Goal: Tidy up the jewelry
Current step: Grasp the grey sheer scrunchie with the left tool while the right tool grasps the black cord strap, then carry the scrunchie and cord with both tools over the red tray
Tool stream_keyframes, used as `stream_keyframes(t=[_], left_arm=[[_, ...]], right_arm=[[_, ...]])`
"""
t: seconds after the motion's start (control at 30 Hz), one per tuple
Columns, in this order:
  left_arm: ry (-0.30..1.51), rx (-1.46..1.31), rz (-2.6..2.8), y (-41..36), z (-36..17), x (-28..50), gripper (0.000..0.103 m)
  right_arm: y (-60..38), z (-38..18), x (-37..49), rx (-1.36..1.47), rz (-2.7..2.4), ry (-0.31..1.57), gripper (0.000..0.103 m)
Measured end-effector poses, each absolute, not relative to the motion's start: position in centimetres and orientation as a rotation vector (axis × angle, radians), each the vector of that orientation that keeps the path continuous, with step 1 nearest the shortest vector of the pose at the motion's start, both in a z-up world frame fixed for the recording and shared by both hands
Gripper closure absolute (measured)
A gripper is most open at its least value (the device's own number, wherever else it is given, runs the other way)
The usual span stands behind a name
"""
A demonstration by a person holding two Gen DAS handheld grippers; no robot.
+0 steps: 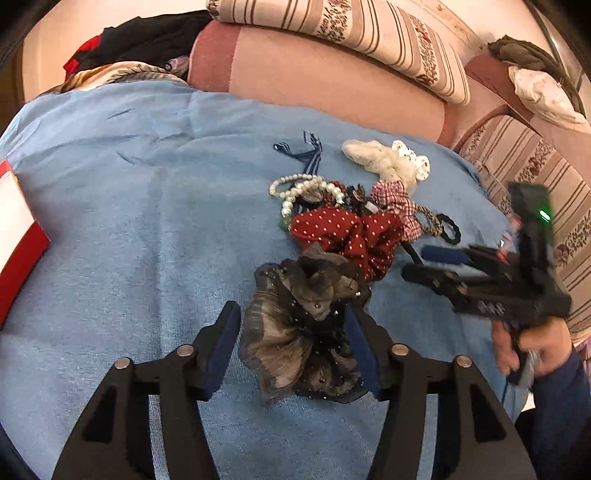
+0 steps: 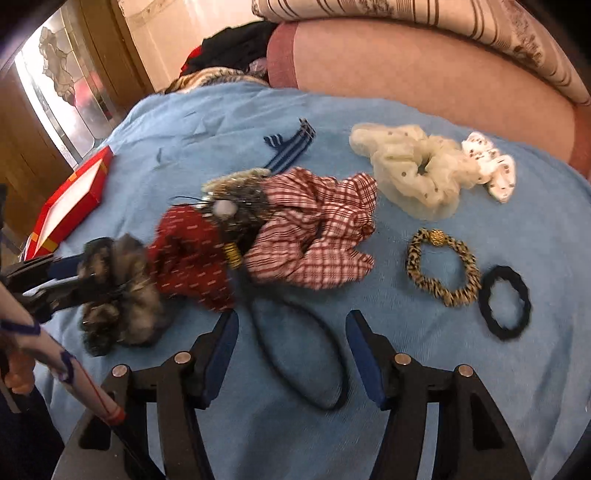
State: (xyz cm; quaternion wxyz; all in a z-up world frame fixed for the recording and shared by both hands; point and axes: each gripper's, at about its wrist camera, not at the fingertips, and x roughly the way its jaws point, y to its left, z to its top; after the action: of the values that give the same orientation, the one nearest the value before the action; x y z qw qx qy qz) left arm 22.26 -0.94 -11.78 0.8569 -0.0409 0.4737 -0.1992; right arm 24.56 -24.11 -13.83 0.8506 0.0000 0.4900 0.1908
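The left hand-held gripper [image 1: 295,339] has its jaws spread, and a grey-black scrunchie [image 1: 303,328] sits between the blue pads; it touches the right pad [image 1: 364,350], while a gap shows by the left one, so it is not clamped. The right hand-held gripper [image 2: 291,354] is also open, hovering over a thin black hair tie [image 2: 299,354] that loops between its fingers without touching them.

Just beyond the grey-black scrunchie lies a red dotted scrunchie [image 1: 351,236], pressed against it, and behind that a tangle of pearl bracelets [image 1: 299,190]. A red-checked scrunchie [image 2: 314,229] adjoins the pile on the right. Further back sit a cream scrunchie [image 2: 413,170] and a white dotted one [image 2: 491,166], touching each other. A navy striped ribbon [image 2: 288,147] lies behind the heap. To the right, apart from the pile, a leopard-print band [image 2: 441,266] lies just beside a thick black band [image 2: 504,301].

At the far left edge is a red box [image 2: 70,199] with a white inside. I can read no writing anywhere.

Everything rests on a wrinkled blue cloth [image 1: 129,221]. Behind it stands a pink sofa [image 1: 314,81] with striped floral cushions [image 1: 351,33], and dark clothes [image 1: 147,40] heaped at its end.
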Motion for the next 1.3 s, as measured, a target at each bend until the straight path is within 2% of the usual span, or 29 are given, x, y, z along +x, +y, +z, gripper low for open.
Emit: stream_keyframes(t=[0.1, 0.13, 0.17, 0.2, 0.23, 0.3, 0.43, 0.5, 0.57, 0.6, 1.3], left_arm=[[1.003, -0.067, -0.428, -1.3, -12.1, 22.4, 0.032], [1.008, -0.062, -0.434, -1.4, -12.3, 22.4, 0.032], [1.013, -0.057, -0.437, -1.5, -12.4, 22.5, 0.031], [1.018, -0.053, -0.437, -1.7, -12.6, 22.5, 0.031], [1.022, -0.050, -0.437, -1.9, -12.8, 22.5, 0.031], [1.030, -0.040, -0.443, -2.3, -13.1, 22.5, 0.031], [1.027, -0.017, -0.446, -2.8, -13.5, 22.0, 0.034], [1.041, -0.023, -0.456, -2.7, -13.8, 22.0, 0.081], [1.051, -0.040, -0.451, -2.4, -14.0, 22.1, 0.086], [1.051, -0.047, -0.456, -2.3, -14.1, 22.1, 0.093], [0.904, -0.181, -0.417, 3.3, -8.6, 20.7, 0.094]], right_arm=[[-25.5, -15.3, 25.8, 0.059, 0.393, 1.078, 0.039], [-25.8, -15.2, 25.7, 0.085, 0.400, 1.067, 0.047], [-25.9, -15.1, 25.6, 0.102, 0.420, 1.073, 0.071], [-25.8, -14.9, 25.4, 0.119, 0.436, 1.091, 0.083], [-25.8, -14.6, 25.3, 0.136, 0.446, 1.097, 0.092], [-25.4, -14.0, 24.3, 0.140, 0.454, 1.095, 0.096], [-24.6, -13.0, 22.2, 0.143, 0.449, 1.088, 0.098], [-24.3, -12.3, 21.4, 0.166, 0.443, 1.081, 0.098], [-24.0, -11.6, 20.7, 0.206, 0.466, 1.060, 0.097], [-23.6, -11.2, 20.5, 0.213, 0.480, 1.047, 0.097], [-18.7, -7.8, 19.4, 0.260, 0.582, 0.954, 0.097]])
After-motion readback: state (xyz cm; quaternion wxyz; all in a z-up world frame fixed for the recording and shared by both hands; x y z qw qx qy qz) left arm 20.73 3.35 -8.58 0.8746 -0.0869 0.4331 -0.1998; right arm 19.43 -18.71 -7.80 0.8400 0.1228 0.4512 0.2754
